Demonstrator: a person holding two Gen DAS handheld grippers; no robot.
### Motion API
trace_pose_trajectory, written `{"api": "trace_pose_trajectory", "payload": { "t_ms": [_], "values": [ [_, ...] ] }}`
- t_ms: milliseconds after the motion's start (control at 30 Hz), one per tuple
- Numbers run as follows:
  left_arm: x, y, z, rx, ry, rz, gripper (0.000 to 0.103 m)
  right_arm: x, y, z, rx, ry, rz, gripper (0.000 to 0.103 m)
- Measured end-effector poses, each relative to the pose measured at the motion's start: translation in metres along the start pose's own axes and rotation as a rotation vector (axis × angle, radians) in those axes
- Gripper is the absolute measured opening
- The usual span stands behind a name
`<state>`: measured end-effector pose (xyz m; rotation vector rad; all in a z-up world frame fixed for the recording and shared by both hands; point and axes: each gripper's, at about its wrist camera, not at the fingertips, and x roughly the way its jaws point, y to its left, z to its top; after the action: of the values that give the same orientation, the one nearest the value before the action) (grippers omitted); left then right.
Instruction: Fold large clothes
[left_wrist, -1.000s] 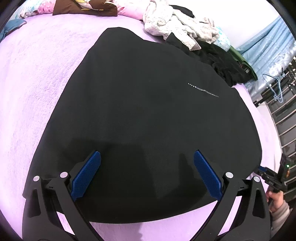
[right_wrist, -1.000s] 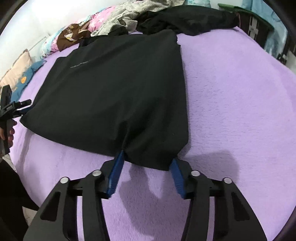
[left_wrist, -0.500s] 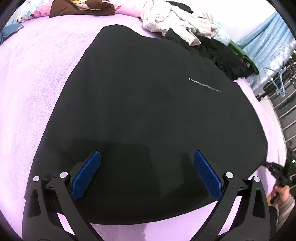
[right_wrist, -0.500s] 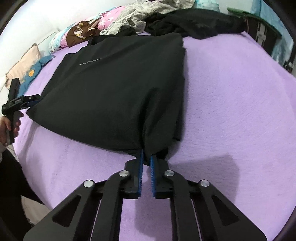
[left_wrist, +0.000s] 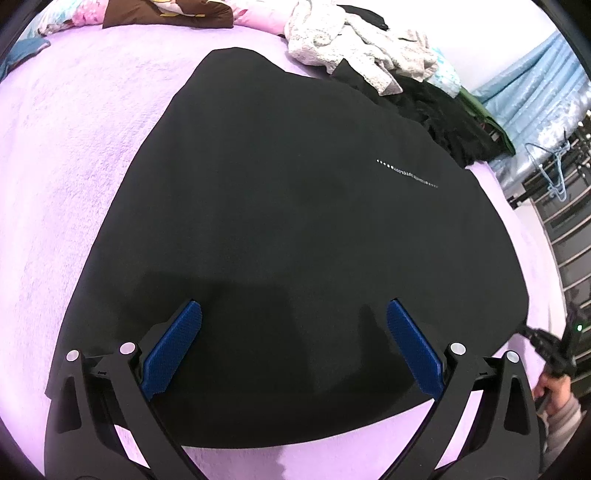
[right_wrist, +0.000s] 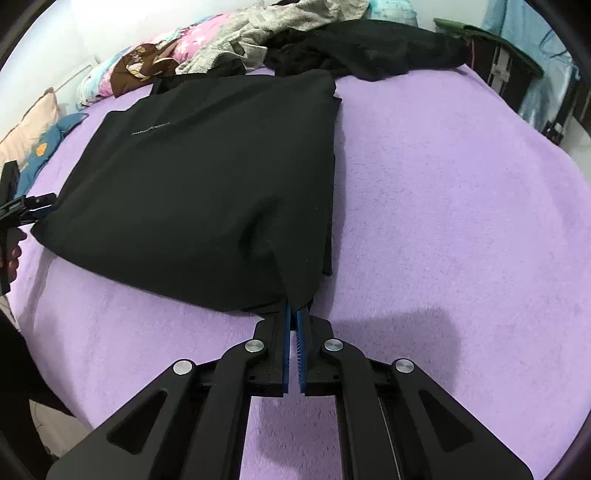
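Between the blue pads of the right gripper (right_wrist: 293, 314), a pinched corner of the black garment (right_wrist: 207, 192) is clamped, the jaws drawn together until only a sliver of cloth separates them; the cloth rises into a small peak just ahead of the fingertips. Beyond these jaws the garment lies spread flat on the purple blanket (right_wrist: 461, 192), its line of small pale print (right_wrist: 149, 129) far forward and to the left. To the right of the jaws the blanket is bare and carries the gripper's shadow. Far ahead, past the garment's far edge, a heap of clothes (right_wrist: 295, 40) lies against the wall.

Seen from the left wrist, the left gripper (left_wrist: 293, 325) hovers over the same garment (left_wrist: 295, 206) with its jaws spread wide, each blue pad (left_wrist: 173, 350) apart from the other with nothing pinched between them; black cloth fills the whole gap and extends well forward. Whether the pads touch the cloth cannot be told. Well outside the right-hand jaw, at the garment's corner, a hand (left_wrist: 554, 391) grips the other tool.
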<state>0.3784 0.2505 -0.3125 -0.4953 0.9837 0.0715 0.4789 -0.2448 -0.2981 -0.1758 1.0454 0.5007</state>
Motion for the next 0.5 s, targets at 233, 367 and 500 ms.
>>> {"api": "trace_pose_trajectory", "payload": {
  "t_ms": [233,367,500],
  "values": [
    [-0.007,-0.001,0.004,-0.014,0.006,0.000,0.097,-0.024,0.028,-0.001,-0.074,0.006,-0.088,0.041],
    [-0.015,-0.007,0.008,0.007,0.002,0.029,0.097,-0.039,0.046,0.013,-0.045,-0.054,-0.083,0.051],
    [-0.022,-0.010,0.011,0.032,-0.019,0.055,0.097,-0.038,0.069,0.036,-0.040,-0.100,-0.007,0.064]
  ]
}}
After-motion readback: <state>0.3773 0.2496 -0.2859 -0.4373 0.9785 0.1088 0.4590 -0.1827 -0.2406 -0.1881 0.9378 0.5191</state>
